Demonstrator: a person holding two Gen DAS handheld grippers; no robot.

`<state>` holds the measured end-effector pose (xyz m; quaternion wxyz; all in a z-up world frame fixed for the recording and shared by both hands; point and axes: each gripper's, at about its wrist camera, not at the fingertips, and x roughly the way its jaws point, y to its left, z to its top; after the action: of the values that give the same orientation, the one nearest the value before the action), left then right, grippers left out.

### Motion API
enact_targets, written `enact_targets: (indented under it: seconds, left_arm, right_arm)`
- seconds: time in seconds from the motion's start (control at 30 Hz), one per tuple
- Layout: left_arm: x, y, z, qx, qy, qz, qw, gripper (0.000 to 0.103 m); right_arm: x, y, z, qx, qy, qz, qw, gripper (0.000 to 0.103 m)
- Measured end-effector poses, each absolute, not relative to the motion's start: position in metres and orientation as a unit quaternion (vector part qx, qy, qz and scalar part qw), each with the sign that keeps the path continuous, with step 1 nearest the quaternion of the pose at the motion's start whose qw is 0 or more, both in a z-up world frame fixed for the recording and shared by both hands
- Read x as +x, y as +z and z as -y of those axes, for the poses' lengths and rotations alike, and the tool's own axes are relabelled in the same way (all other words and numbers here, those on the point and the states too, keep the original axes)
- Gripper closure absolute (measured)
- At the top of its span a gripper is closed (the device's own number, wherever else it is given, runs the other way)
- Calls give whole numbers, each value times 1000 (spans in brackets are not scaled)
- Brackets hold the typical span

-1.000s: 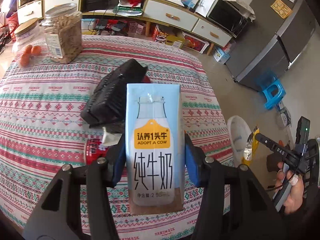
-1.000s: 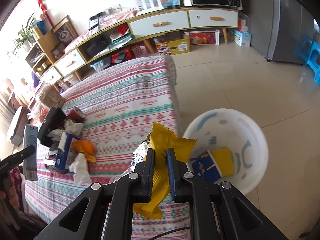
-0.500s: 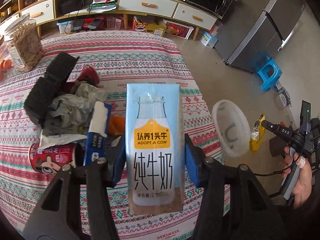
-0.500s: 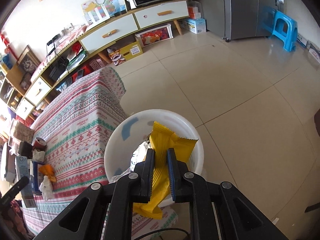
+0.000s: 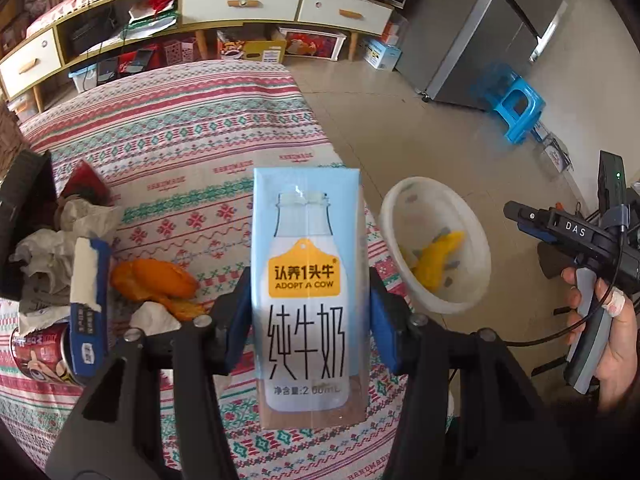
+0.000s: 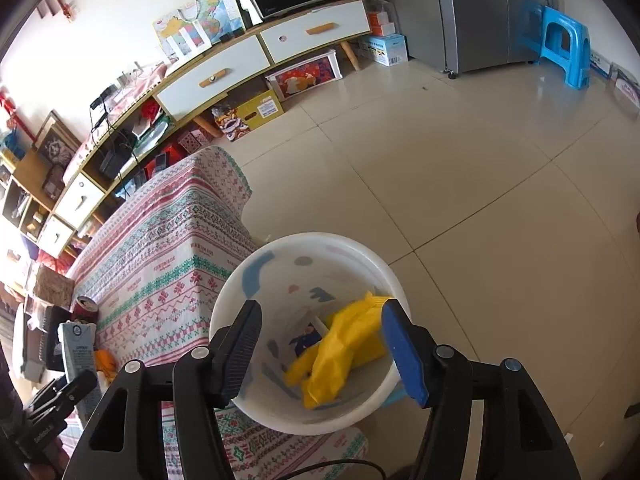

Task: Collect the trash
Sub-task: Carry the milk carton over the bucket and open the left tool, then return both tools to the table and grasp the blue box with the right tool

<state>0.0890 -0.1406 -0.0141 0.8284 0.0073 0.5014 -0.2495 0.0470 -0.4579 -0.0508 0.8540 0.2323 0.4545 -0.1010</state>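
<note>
My left gripper [image 5: 310,320] is shut on a light-blue milk carton [image 5: 308,280] and holds it upright above the table's right end. My right gripper [image 6: 320,344] is open and empty above the white trash bin [image 6: 240,280]. A yellow wrapper [image 6: 340,348] lies inside the bin, below the jaws. The bin also shows in the left wrist view [image 5: 476,240], on the floor beside the table, with the wrapper [image 5: 436,256] in it. The held carton shows at the left of the right wrist view [image 6: 78,348].
On the patterned tablecloth [image 5: 192,128] lie orange peel [image 5: 154,280], crumpled paper [image 5: 52,256], a blue-and-white box [image 5: 88,304], a red can [image 5: 38,352] and a black object [image 5: 20,216]. A blue stool [image 6: 566,46], fridge [image 6: 480,12] and low cabinet [image 6: 260,48] stand across the floor.
My right gripper has opened and let go of the yellow wrapper, which now lies in the bin. My left gripper has moved right with the milk carton, toward the table's end.
</note>
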Motion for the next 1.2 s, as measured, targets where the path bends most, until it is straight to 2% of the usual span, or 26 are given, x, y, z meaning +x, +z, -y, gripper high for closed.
enact_targets:
  seconds: [0.37,0.83,0.9,0.93,0.97,1.2]
  left_arm:
    - [95,-23,222,28,-312,-503,805,49]
    - [103,-32,283,54,-333,-476,812,48]
    - [106,-37,284,57,-331,-489,805,39]
    - [107,-39,281,58,-320,-495,806,26]
    - [106,-39,277,56,-312,-495,809,20]
    - [104,-27,252,62,-291,-487,821,17]
  right_arm:
    - [-12,-22,462,210,-101,-432,871,34]
    - [-49,-32,497,209,-140,-437,864,34]
    - [-49,-32,498,210,-140,-437,863,34]
    - [-50,-33,497,210,-140,-437,863,34]
    - [-50,-32,496,209,-140,-437,864,34]
    - [-41,-32,486,193,-132,-442,866,33]
